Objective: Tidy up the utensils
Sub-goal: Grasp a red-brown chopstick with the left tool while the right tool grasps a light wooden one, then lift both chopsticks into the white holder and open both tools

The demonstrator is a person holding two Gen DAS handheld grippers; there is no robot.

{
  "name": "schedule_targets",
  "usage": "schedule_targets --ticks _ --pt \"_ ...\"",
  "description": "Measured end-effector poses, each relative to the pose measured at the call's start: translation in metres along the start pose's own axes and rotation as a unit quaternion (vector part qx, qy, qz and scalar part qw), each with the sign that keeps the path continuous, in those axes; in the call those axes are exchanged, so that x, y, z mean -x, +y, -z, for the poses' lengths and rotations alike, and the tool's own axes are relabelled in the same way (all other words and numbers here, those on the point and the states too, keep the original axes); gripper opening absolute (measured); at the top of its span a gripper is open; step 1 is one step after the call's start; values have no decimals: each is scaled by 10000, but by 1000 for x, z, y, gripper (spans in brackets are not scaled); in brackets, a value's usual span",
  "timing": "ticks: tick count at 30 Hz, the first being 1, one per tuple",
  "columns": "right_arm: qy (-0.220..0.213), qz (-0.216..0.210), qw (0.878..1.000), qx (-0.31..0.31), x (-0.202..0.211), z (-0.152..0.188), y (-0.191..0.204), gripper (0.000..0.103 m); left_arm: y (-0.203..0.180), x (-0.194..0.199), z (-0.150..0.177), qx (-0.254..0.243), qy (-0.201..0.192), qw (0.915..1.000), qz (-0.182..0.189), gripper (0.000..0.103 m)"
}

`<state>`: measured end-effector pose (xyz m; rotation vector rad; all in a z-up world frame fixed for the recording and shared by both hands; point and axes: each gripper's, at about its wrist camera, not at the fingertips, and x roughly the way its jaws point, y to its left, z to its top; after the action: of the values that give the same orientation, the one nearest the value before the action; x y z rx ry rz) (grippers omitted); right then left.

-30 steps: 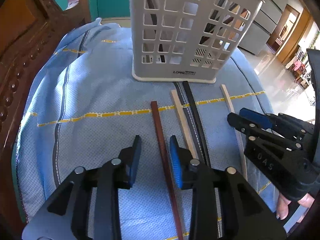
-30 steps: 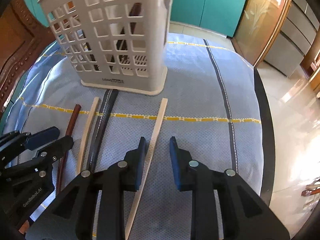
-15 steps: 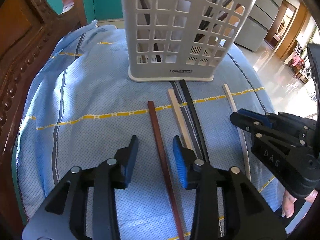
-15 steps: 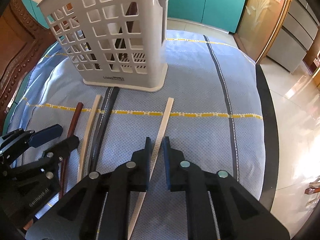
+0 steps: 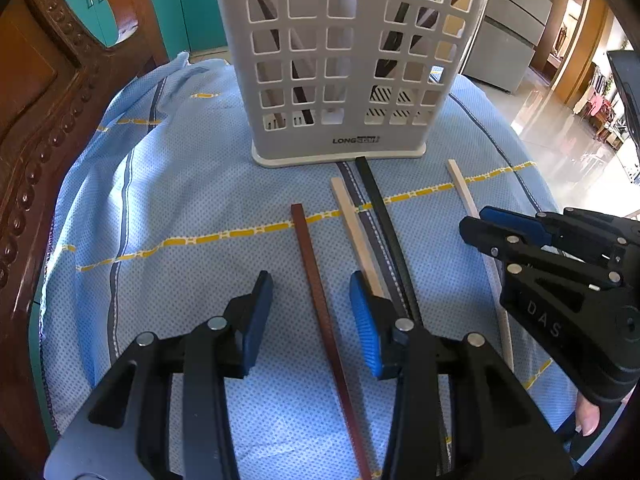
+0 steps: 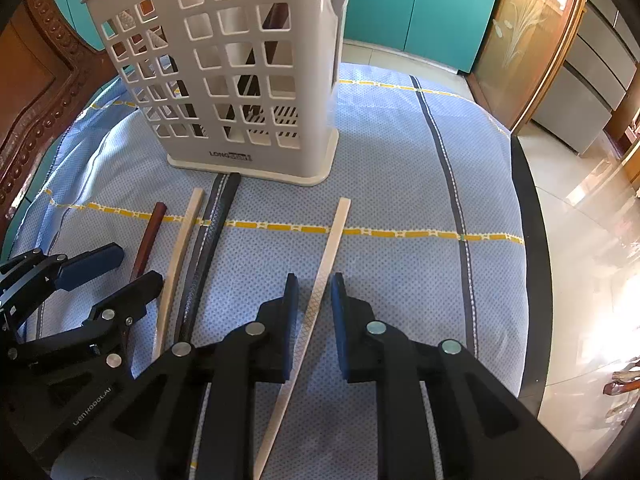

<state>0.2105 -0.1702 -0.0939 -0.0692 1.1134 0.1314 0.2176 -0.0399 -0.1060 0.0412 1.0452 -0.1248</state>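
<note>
Left wrist view: the left gripper (image 5: pixel 308 320) is opening, its jaws straddling the brown chopstick (image 5: pixel 320 300) without touching it, on the blue cloth (image 5: pixel 180 200) near the white basket (image 5: pixel 340 60).

Right wrist view: the right gripper (image 6: pixel 314 300) brackets the cream chopstick (image 6: pixel 320 288), gaps visible, released.
</note>
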Motion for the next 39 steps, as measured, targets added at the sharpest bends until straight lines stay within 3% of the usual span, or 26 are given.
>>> schedule_targets --ticks 4,6,7,9,11,15,19,27,35,39 --pt "-17 5 10000 34 1 1 2 16 -1 1 1 -1 -10 10000 -16 42" --pt "-15 -70 10000 20 1 2 3 11 -1 2 1 11 -22 10000 -27 38" --pt "-9 -105 9999 7 2 2 3 10 0 2 1 22 -36 10000 -39 35" --pt "-11 -141 9999 -8 3 3 2 9 3 3 0 68 -46 10000 -56 12" --pt "-31 -217 9997 -61 5 3 0 7 8 2 -1 182 -57 9998 -30 9" --pt "-433 -308 9985 -131 28 -1 -9 6 16 17 -3 304 -364 9988 -129 7" --pt "-1082 -626 9917 -290 70 1 -23 6 19 61 -7 314 -1004 9944 -30 7" --pt "-2397 -1174 9609 -737 143 24 -63 6 20 155 6 266 -2230 9740 283 7" --pt "-2957 -1084 9438 -1001 197 19 -80 6 10 221 -8 96 -2877 9568 415 7" --pt "-3123 -1003 9387 -1065 217 -3 -81 6 9 250 -28 138 -3174 9469 504 7"
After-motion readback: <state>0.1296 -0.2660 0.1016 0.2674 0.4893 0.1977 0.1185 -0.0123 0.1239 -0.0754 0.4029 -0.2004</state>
